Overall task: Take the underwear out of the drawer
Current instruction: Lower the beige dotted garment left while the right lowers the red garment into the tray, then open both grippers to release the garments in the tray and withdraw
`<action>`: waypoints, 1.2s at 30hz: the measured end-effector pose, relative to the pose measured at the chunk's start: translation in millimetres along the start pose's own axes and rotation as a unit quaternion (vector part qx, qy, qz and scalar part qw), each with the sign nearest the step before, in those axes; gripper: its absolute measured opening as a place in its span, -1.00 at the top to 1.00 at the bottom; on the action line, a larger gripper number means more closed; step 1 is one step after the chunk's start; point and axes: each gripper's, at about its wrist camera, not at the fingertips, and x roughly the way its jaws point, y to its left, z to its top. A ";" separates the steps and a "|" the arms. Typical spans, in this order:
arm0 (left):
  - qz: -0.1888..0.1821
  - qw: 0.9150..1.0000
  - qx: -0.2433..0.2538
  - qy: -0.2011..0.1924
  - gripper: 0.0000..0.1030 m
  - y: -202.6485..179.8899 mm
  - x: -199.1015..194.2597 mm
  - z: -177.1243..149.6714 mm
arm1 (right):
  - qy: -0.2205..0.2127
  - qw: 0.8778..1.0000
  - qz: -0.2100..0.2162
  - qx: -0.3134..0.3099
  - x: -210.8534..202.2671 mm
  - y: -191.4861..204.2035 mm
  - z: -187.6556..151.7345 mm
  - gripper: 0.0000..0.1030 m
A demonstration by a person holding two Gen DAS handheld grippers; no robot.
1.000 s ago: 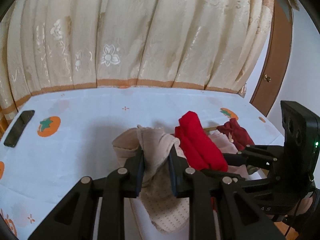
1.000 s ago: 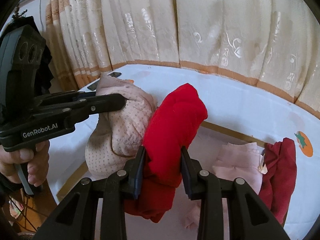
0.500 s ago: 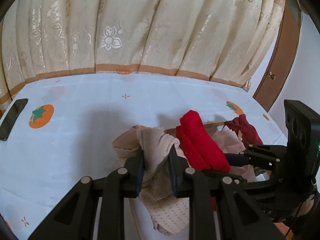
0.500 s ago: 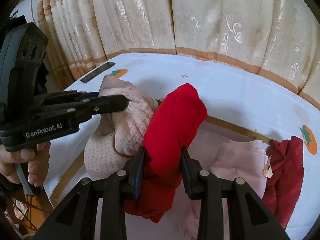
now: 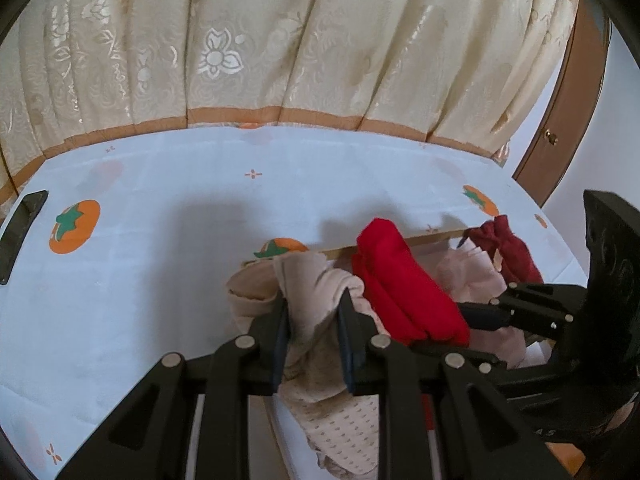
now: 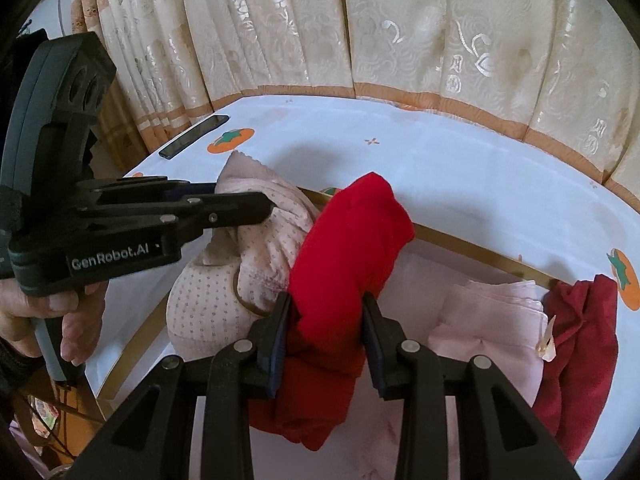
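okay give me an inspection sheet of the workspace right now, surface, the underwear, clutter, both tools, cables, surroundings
Surface: white cloth with orange fruit print.
Job's things: beige dotted underwear and red underwear lifted; pale pink piece and dark red piece lie in the drawer.
Clutter: dark phone near the cloth's edge.
Grippers: left tool clamps the beige; right tool clamps the red.
Cables: nothing seen.
Surroundings: cream curtain, wooden door.

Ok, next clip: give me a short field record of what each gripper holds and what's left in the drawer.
left gripper: shut on beige dotted underwear
right gripper: shut on red underwear
drawer: open, wooden rim showing
still in drawer: pale pink garment, dark red garment
tabletop: white cloth with orange fruit print; dark phone near the curtain
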 end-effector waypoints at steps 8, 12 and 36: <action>0.007 1.000 0.001 0.000 0.50 1.2 3.2 -1.7 | 0.002 1.000 0.002 0.009 2.0 0.5 0.4 0.27; 0.008 1.000 -0.002 -0.001 0.47 1.5 3.5 -3.5 | 0.001 1.000 0.004 0.017 2.2 -1.5 0.2 0.25; -0.004 1.000 0.004 -0.029 0.15 -23.3 -33.2 -10.2 | -0.020 1.000 -0.020 0.009 -21.6 9.7 -7.4 -0.01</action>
